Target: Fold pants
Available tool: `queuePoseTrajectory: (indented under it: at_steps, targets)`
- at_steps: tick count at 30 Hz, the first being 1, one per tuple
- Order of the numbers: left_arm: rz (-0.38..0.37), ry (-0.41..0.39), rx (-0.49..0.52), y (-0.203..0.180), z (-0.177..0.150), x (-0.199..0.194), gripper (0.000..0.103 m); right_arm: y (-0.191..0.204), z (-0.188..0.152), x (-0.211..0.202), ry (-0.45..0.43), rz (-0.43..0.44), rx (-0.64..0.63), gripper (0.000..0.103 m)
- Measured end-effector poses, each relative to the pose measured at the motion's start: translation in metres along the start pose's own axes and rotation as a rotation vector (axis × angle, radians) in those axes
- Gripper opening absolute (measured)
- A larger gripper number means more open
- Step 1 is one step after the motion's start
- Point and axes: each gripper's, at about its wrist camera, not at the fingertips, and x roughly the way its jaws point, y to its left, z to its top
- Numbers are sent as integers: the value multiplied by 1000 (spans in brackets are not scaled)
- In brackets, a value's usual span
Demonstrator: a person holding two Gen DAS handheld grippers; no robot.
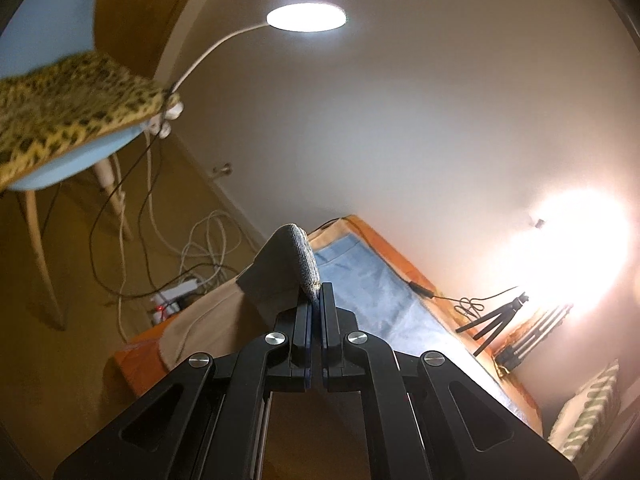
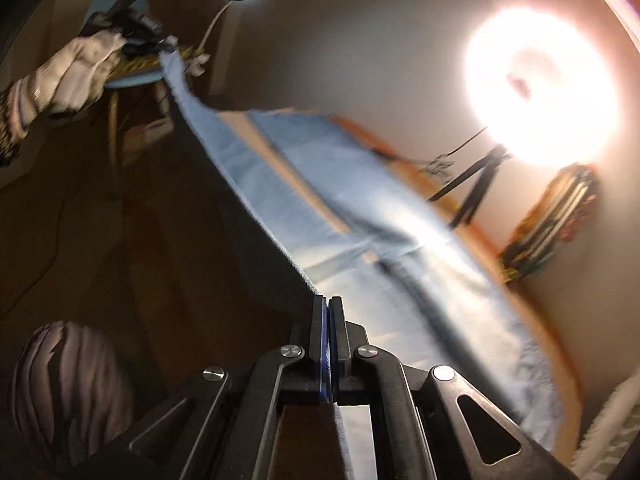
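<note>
Because both grippers clamp the same near edge of the pants, that edge hangs lifted in a taut line between them while the rest of the cloth lies flat on the table. Left gripper: jaws pressed together on a fold of the denim, which bulges up above the tips; its underside shows dark in the left wrist view. Right gripper: jaws closed on the edge, with cloth running out both ahead of the tips and back beneath them. In the right wrist view the left gripper sits at the far end of the raised edge, held by a hand in a light glove or sleeve. Judgement: gripping at two well-apart points keeps the edge straight, so one side can be carried across the other without bunching. The pants lie lengthwise on a beige cloth over the orange table, probably to give a clean, smooth surface. Lamp and ring light face the work area; the ring light's glare washes out the wall near a small tripod. Fold looks begun, not completed. Risk: denim slipping from the narrow pads as the lift proceeds.
</note>
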Motion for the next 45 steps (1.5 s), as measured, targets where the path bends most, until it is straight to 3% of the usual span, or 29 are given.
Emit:
queuePoseTrajectory:
  at_steps: [9, 15, 25, 34, 38, 42, 45]
  targets:
    - [-35, -35, 79, -55, 20, 12, 2, -54, 38, -13, -58, -199, -45, 0]
    - [-16, -34, 121, -94, 34, 56, 2, -99, 61, 19, -45, -265, -84, 0]
    - [87, 23, 230, -145, 36, 182, 2, -184, 78, 133, 64, -205, -74, 0]
    - [174, 113, 319, -168, 4, 305, 2, -224, 53, 256, 180, -214, -65, 0]
    - [205, 137, 356, -173, -9, 335, 2, -235, 42, 292, 219, -207, -64, 0]
    - [202, 172, 359, -170, -10, 354, 2, -236, 35, 306, 231, -243, -70, 0]
    - [219, 178, 371, -168, -9, 364, 6, -247, 32, 306, 230, -214, -13, 0]
